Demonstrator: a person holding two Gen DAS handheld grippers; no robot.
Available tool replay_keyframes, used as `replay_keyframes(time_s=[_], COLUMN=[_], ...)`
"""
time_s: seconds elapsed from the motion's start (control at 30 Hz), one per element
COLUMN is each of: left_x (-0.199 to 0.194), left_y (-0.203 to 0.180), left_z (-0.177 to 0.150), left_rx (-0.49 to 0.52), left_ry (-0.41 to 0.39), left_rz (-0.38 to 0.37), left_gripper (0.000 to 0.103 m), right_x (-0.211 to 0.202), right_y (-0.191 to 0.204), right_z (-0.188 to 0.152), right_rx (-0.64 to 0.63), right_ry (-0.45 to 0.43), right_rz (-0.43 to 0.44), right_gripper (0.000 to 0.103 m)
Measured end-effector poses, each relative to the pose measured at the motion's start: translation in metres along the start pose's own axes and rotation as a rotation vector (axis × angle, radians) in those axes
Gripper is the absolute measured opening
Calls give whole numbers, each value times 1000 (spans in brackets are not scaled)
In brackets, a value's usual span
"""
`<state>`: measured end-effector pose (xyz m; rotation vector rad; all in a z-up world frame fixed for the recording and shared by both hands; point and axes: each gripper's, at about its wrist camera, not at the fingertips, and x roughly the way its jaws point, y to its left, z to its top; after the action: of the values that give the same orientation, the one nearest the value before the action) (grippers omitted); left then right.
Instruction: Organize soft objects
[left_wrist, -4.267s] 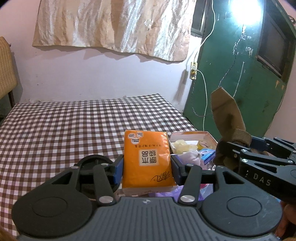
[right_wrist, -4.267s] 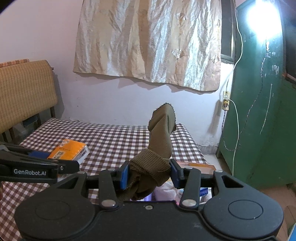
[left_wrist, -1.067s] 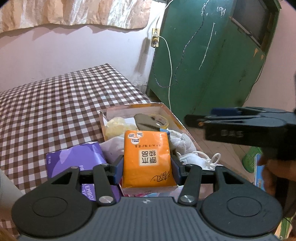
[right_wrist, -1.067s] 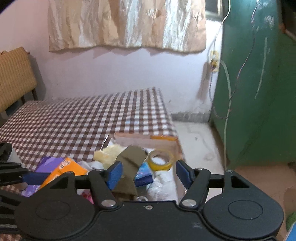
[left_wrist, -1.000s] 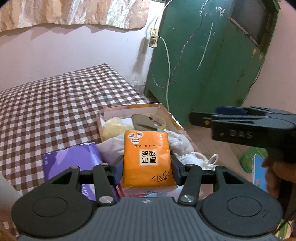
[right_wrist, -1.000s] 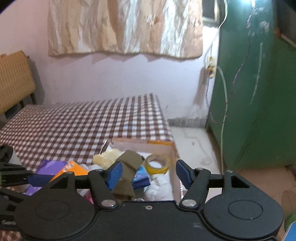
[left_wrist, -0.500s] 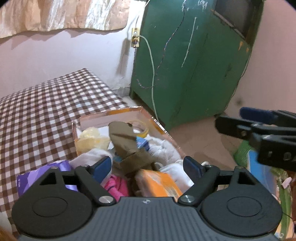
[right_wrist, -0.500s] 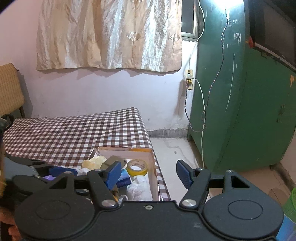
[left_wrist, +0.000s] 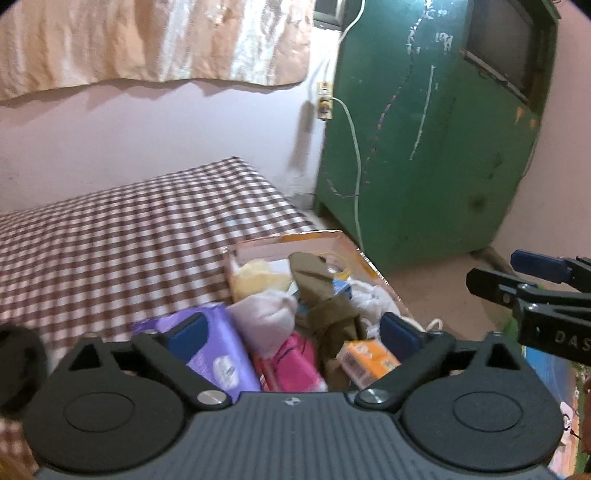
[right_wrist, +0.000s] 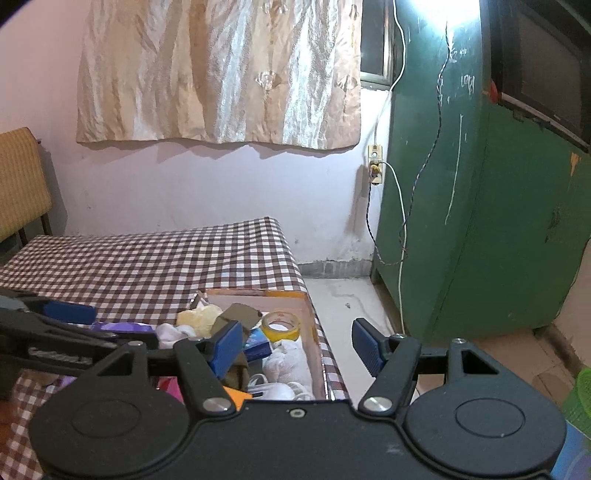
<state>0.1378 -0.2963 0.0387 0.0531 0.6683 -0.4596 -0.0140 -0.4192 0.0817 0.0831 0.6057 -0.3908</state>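
The orange tissue pack (left_wrist: 367, 357) lies at the near right of the cardboard box (left_wrist: 288, 240), touching the olive-brown sock (left_wrist: 325, 295) draped down the middle of the pile. Left of the sock sit a white cloth bundle (left_wrist: 266, 317), a pink packet (left_wrist: 295, 365) and a purple packet (left_wrist: 218, 350); a yellow tape roll (right_wrist: 281, 326) lies at the far end. The left hand-held gripper (left_wrist: 291, 332) hangs above the pile, its jaws opening wide with no pad touching the tissue pack between them. The right hand-held gripper (right_wrist: 295, 345) stands partly open and holds nothing, above the box's right edge. The box rests on the checkered bed (right_wrist: 147, 266), beside a green cabinet (right_wrist: 480, 221).
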Motion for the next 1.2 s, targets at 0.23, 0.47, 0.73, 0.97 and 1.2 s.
replay_keyframes(time_s=[0.23,0.47,0.73,0.97,1.2], left_x=[-30,-25,-24,-27,-32], left_y=[-9,-14,-18,-16,-14], left_z=[-23,-42,-54,-61,-60], left_rx=[-23,-57,-66,-89,-98], left_ry=[18,85,127,137,140], left_rz=[69,100,94,105,100], left_gripper=[103,103,103,103,103], right_x=[-15,-24,-30,-31,-33], right_y=[8,7,9,11,14], right_z=[-14,-30,-45,-45,-45], right_rx=[-10,-12,0,3,6], right_ry=[31,75,100,102,100], right_rz=[8,0,1,0,0], right_gripper=[78,78,78,78,78])
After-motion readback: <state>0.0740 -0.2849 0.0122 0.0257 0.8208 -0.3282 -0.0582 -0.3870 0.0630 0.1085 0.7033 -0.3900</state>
